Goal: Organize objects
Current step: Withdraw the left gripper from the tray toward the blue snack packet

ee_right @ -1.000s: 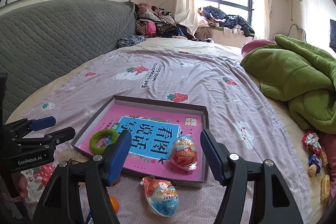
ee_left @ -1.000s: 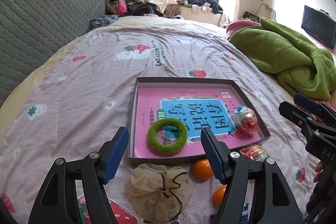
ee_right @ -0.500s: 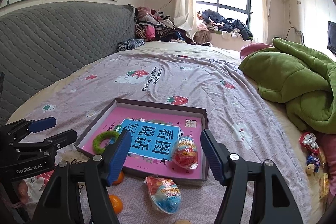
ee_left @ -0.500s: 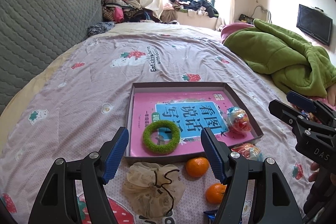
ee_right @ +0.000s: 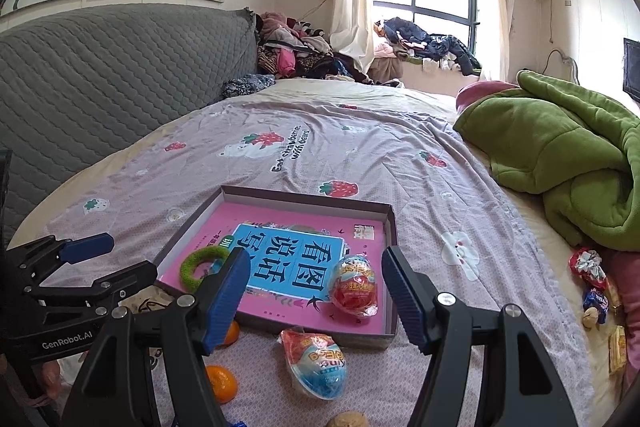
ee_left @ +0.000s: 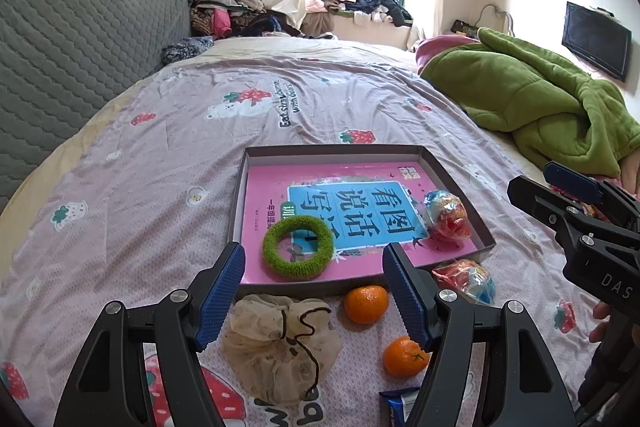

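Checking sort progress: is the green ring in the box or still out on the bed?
In. The green ring lies flat inside the box, on the pink book, near the front wall.

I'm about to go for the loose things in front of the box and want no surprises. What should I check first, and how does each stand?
1. Left gripper open, empty: ok.
2. Right gripper open, empty: ok.
3. Box has free room: ok.
4. Near orange unobstructed: ok.
5. Wrapped egg outside the box, clear of the wall: ok.
6. Mesh pouch drawstring closed: cannot tell.
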A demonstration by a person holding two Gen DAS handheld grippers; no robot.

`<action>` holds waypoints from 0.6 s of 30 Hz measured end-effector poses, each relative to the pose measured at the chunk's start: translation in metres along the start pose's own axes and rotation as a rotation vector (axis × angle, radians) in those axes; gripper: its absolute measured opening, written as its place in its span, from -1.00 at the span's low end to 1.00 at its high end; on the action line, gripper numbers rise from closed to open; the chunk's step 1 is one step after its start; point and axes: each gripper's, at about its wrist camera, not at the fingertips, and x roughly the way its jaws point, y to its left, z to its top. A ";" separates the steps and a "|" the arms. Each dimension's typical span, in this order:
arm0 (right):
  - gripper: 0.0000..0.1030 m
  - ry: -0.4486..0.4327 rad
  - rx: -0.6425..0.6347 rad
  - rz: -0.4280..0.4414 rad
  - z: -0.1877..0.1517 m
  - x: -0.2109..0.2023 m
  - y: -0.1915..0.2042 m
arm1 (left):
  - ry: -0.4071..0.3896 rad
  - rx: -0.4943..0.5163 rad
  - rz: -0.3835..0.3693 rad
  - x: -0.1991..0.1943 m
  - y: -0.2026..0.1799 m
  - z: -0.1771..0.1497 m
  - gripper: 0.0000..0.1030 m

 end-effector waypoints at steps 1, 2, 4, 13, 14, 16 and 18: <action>0.32 -0.001 -0.001 -0.002 -0.001 -0.001 0.000 | 0.001 0.001 -0.001 -0.001 0.000 -0.001 0.42; 0.32 0.001 0.000 0.000 -0.001 -0.001 0.000 | 0.002 0.003 -0.001 -0.001 0.000 -0.001 0.42; 0.32 0.005 0.006 0.002 -0.002 -0.003 -0.001 | 0.004 0.004 0.002 -0.002 0.000 -0.001 0.42; 0.32 -0.006 0.028 -0.011 -0.004 -0.013 -0.009 | 0.003 0.005 0.001 -0.009 -0.001 -0.004 0.42; 0.32 -0.006 0.030 -0.012 -0.005 -0.014 -0.010 | 0.003 0.005 0.001 -0.008 -0.001 -0.004 0.42; 0.32 -0.004 0.034 -0.012 -0.006 -0.015 -0.011 | 0.005 0.003 0.001 -0.009 -0.001 -0.004 0.41; 0.31 -0.003 0.036 -0.013 -0.007 -0.015 -0.012 | 0.007 0.003 0.001 -0.010 -0.001 -0.005 0.42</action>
